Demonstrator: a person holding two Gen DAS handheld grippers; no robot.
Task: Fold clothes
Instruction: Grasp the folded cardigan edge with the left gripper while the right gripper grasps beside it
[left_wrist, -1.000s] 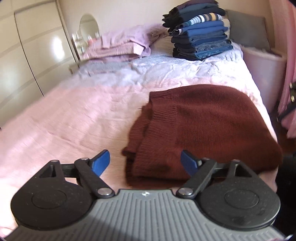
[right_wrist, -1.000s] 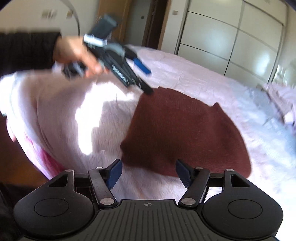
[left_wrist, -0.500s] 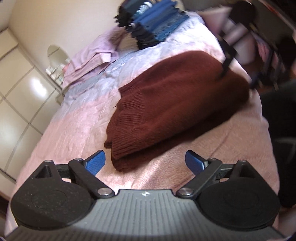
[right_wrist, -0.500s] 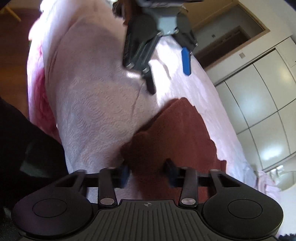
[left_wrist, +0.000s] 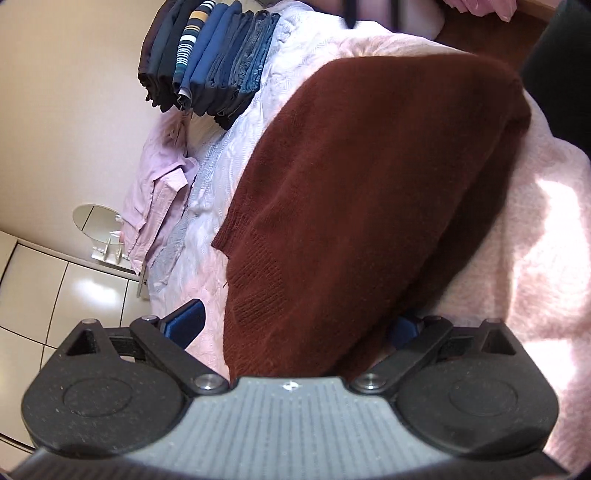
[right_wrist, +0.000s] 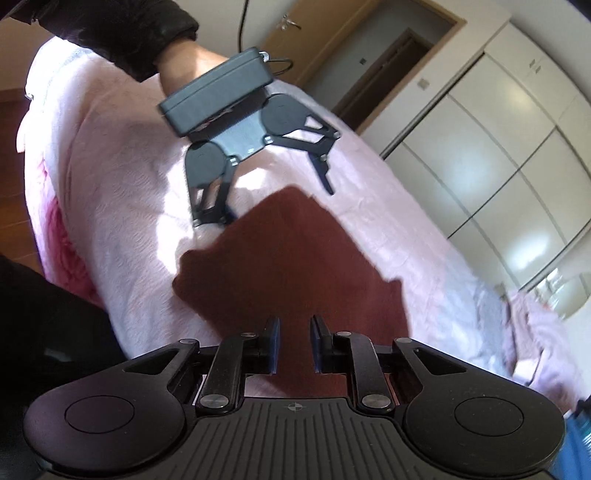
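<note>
Bed (left_wrist: 546, 229): pink textured cover, taking up most of both views; a paler lilac-white sheet (left_wrist: 236, 147) lies across its far part.

Wardrobe (right_wrist: 509, 155): glossy cream panelled doors along the wall beyond the bed.

Door (right_wrist: 321, 40): wooden, with a metal handle, standing beside a dark doorway.

Maroon sweater (left_wrist: 369, 192): knitted, folded into a thick block with its ribbed hem toward the left wrist camera, lying flat on the pink cover near the bed's edge.

Stack of folded clothes (left_wrist: 210, 59): mostly navy and denim, one striped piece among them, on the lilac sheet well apart from the sweater.

Pink shirt (left_wrist: 155, 206): folded, on the bed's far end beside the stack.

Left gripper (left_wrist: 291, 325): jaws spread wide and opening further, straddling the near hem of the sweater (one blue pad over the pink cover, the other half hidden by the knit); nothing is pinched. Also seen from the right wrist (right_wrist: 280, 206), held by a hand (right_wrist: 184, 64) in a dark sleeve.

Right gripper (right_wrist: 294, 341): jaws narrow and closing, with the sweater's edge in the gap; pads not visibly pressing it.

Round mirror (left_wrist: 96, 221): small, on a stand beside the bed.
</note>
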